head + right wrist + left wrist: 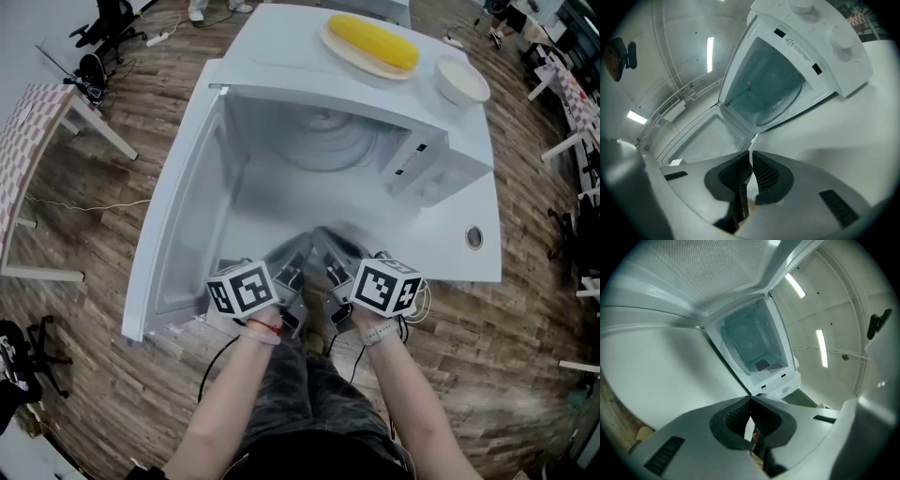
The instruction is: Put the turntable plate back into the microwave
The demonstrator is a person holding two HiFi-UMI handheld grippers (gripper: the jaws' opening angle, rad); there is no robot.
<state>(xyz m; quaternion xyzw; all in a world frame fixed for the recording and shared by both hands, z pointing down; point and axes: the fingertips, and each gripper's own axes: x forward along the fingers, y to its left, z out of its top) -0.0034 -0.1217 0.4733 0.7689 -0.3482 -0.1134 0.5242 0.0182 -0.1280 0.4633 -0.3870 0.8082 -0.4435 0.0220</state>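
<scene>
Microwave is standing on a white table with its door hanging open to the left, as the head view is showing. Inside the open cavity a round glass turntable plate is lying; the right gripper view is catching its curved rim in the same place. On the white top behind the opening, a dish is carrying a yellow ear of corn, and a white bowl is sitting just beside it. Both tools are hovering side by side at the table's near edge, well apart from the plate. Left gripper is pointing toward the cavity with its ribbed pads meeting at the tips and nothing between them. Right gripper is likewise aiming at the opening, its pads pressing almost together with only a thin slit showing, gripping nothing.
</scene>
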